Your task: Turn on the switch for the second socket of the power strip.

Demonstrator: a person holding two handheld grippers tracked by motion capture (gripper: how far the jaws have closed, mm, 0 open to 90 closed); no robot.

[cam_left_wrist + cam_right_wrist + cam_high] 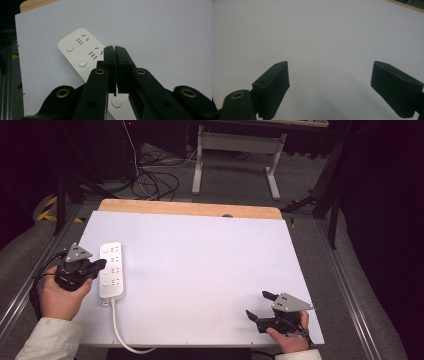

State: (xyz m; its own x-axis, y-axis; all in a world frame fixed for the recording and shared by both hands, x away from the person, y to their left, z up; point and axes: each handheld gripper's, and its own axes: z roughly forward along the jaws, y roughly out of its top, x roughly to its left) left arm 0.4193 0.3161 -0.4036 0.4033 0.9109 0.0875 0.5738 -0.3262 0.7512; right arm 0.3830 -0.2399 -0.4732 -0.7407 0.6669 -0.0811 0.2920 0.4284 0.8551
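No words, brand names or numbers can be read anywhere. The white power strip [112,270] bears only unlettered marks: groups of short dark socket slots and plain round buttons beside them, with nothing printed on them, seen best in the left gripper view [82,51]. On the floor to the left of the power strip, beyond the tabletop [200,270] edge, lies yellow-and-black hazard striping [46,210].

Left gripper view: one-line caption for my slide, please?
Left gripper, jaws shut on nothing, poised above the white power strip on the white table.
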